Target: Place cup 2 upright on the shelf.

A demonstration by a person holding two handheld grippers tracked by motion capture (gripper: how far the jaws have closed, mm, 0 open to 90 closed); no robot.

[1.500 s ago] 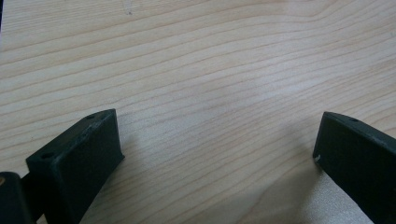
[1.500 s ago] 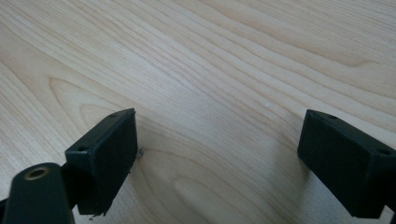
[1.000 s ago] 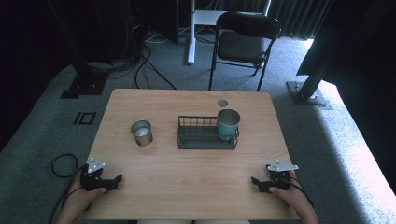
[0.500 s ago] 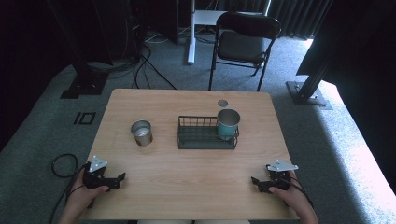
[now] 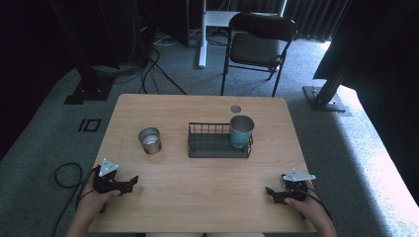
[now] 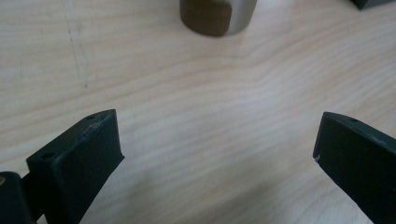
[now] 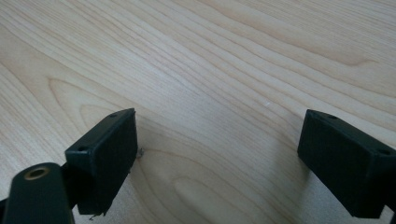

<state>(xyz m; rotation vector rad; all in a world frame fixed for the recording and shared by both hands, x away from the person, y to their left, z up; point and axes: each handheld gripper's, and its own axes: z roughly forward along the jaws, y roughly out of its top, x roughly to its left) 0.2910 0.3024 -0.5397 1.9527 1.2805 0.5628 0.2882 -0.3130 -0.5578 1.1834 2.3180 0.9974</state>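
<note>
Your left gripper (image 5: pixel 129 182) rests low on the tabletop (image 5: pixel 197 197), toward the near-left corner relative to the wire basket (image 5: pixel 217 143). Its jaws stand spread wide apart with nothing between them; the left gripper view confirms bare wood grain between the two black jaws, with the base of the steel cup (image 6: pixel 217 16) just ahead at the top edge. Your left hand (image 5: pixel 94 200) wraps the gripper body, and its cable trails off the left edge of the tabletop.

Your right gripper (image 5: pixel 271 193) rests toward the near-right corner relative to the wire basket. Its jaws are likewise spread and empty, with plain wood between them in the right gripper view. Your right hand (image 5: pixel 309 205) holds it from behind.

The steel cup (image 5: pixel 149 140) stands upright just left of the wire basket, apart from it. The teal cup (image 5: pixel 241 131) stands upright inside the right end of the wire basket. A small round hole (image 5: pixel 235 108) lies in the tabletop just beyond the basket. A folding chair (image 5: pixel 259 44) stands on the floor past the far edge.
</note>
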